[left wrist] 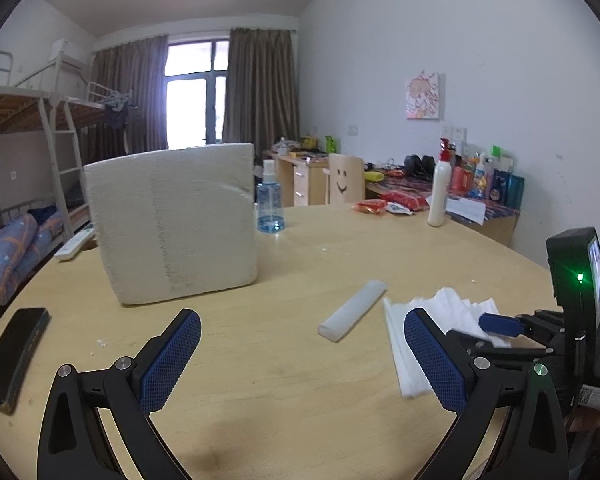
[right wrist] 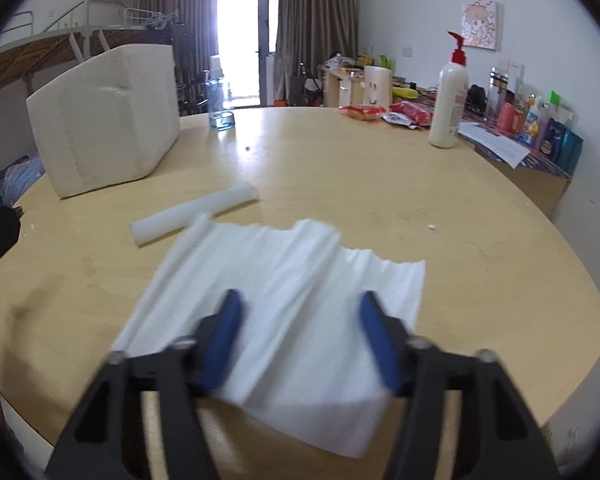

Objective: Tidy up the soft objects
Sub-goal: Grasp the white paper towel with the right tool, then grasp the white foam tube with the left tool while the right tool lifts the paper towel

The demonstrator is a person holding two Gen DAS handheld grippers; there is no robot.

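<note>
White tissue [left wrist: 440, 312] right of foam block [left wrist: 172, 224] on table [left wrist: 280, 360]; left gripper [left wrist: 300, 360] jaws wide apart, empty. Right view: right gripper [right wrist: 300, 340] jaws apart astride tissue [right wrist: 284, 280], pads not pressing; foam strip [right wrist: 192, 214] just beyond.

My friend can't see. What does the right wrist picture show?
The right gripper reaches over a white tissue sheet on a round wooden table, jaws apart. Behind lie a white foam stick and a big foam block.

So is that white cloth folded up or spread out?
Spread out: the white cloth lies open and rippled on the table.
</note>
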